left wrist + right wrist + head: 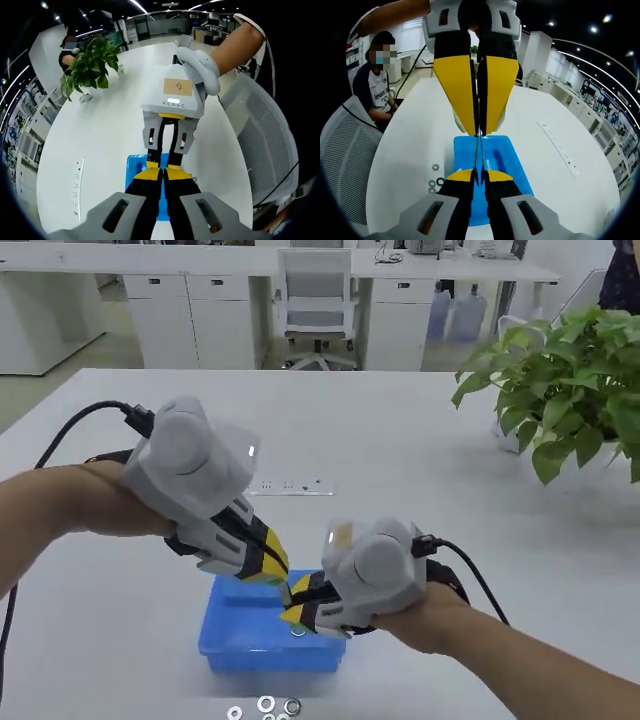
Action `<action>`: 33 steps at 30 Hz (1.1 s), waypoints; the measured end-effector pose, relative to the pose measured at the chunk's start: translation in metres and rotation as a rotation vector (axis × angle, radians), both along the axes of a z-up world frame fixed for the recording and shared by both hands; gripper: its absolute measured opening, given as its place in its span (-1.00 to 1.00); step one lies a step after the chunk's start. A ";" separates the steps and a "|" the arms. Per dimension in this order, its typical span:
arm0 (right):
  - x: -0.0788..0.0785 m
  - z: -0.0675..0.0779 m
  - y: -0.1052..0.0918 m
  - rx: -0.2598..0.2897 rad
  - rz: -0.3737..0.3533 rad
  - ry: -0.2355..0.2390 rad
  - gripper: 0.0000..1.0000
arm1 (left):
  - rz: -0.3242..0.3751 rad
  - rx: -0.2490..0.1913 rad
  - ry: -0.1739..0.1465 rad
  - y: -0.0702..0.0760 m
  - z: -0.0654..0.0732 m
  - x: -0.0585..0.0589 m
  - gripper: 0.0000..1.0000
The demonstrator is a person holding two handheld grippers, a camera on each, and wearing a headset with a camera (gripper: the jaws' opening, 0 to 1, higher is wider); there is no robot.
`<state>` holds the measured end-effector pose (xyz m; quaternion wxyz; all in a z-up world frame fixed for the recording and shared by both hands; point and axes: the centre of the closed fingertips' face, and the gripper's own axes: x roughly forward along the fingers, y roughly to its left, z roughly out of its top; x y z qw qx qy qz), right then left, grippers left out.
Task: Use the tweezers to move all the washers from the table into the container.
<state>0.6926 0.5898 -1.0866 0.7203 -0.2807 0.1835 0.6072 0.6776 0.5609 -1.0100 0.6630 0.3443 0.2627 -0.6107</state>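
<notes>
Over the blue container my two grippers meet tip to tip. The thin metal tweezers run straight between them. My right gripper is shut on one end, and my left gripper, coming in from the top of the right gripper view, is shut on the other end. In the head view the left gripper comes down from the left and the right gripper from the right. Several washers lie on the table just in front of the container, also the washers left of it.
A potted plant stands at the table's right edge. A white power strip lies beyond the container. A person sits in a mesh chair beside the table. An office chair and desks stand behind.
</notes>
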 end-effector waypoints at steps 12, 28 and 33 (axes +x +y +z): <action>-0.023 0.014 0.004 0.012 -0.009 -0.019 -0.81 | -0.004 0.000 -0.002 0.003 0.014 -0.023 -0.89; -0.056 -0.007 0.009 0.004 0.007 0.013 -0.80 | -0.010 0.010 0.018 0.006 -0.008 -0.056 -0.89; -0.061 -0.014 0.009 0.009 0.000 0.021 -0.79 | -0.011 0.011 0.011 0.006 -0.015 -0.062 -0.89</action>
